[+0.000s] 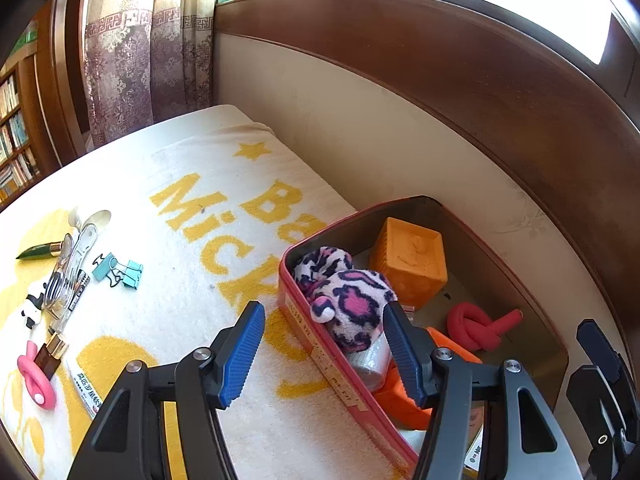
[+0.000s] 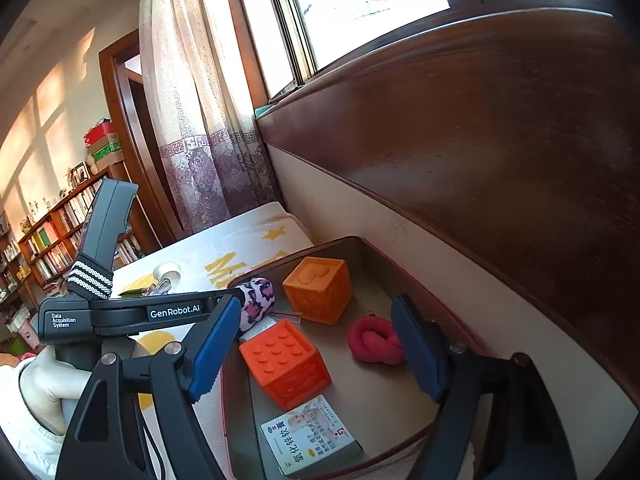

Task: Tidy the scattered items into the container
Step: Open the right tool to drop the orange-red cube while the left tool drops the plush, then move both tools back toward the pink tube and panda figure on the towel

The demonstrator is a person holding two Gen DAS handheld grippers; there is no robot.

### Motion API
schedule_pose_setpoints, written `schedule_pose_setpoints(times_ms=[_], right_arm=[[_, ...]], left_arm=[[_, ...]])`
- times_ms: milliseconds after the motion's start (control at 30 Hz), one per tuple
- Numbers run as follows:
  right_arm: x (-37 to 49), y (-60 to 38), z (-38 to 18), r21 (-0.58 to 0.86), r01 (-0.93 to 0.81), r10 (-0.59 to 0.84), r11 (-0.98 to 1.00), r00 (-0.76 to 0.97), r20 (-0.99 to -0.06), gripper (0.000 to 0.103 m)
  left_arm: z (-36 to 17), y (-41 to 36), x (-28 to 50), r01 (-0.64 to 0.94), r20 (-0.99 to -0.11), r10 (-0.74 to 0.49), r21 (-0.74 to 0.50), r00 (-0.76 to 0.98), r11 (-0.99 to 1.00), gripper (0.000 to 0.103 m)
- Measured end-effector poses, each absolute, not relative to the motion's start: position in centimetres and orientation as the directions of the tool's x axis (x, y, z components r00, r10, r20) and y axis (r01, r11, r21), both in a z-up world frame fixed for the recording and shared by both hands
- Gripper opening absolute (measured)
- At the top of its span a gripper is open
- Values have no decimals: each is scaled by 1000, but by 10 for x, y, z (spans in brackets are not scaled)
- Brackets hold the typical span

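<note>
A red-rimmed metal tin (image 1: 316,344) lies on a white and yellow towel against the wall. In it are a pink leopard plush (image 1: 352,300), a light orange cube (image 1: 408,260), a red knotted rope (image 1: 476,326), an orange studded cube (image 2: 284,360) and a small white box (image 2: 312,436). My left gripper (image 1: 324,356) is open and empty, straddling the tin's near rim right by the plush. My right gripper (image 2: 316,356) is open and empty above the tin. Scattered items lie at the towel's left: teal binder clips (image 1: 118,272), a clear bottle (image 1: 64,284), a pink ring (image 1: 36,376), a panda figure (image 1: 32,306).
A cream wall and dark wood sill (image 1: 480,92) run close behind the tin. A curtain (image 1: 140,68) hangs at the far end. Bookshelves (image 2: 60,232) stand to the left. A marker pen (image 1: 86,392) and a green-capped tube (image 1: 40,250) also lie on the towel.
</note>
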State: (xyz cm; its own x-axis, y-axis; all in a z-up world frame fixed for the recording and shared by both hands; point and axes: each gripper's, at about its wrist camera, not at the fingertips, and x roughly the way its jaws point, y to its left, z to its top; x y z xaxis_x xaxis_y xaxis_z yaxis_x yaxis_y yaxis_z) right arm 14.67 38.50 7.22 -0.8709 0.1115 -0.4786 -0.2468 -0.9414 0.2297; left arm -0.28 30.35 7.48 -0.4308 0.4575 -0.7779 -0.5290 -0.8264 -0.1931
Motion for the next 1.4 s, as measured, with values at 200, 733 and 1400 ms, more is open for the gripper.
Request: schedule_pose_setpoints(times_ms=[200,733,1400], right_arm=[[141,375,68,225,-230,92,-947,-864,-496,81],[125,331,69,213,-186,51,-959,-854,-518,81],[80,229,59,186,-45,-74,-982,-808,-585,81]], left_arm=[[71,288,-5,-509,-781,453,-205,-430,-836,63],[72,219,-16,-440,-765,453,-248,-458,-863,63],[71,47,-32,-202,-727,350,-286,-591,-937,63]])
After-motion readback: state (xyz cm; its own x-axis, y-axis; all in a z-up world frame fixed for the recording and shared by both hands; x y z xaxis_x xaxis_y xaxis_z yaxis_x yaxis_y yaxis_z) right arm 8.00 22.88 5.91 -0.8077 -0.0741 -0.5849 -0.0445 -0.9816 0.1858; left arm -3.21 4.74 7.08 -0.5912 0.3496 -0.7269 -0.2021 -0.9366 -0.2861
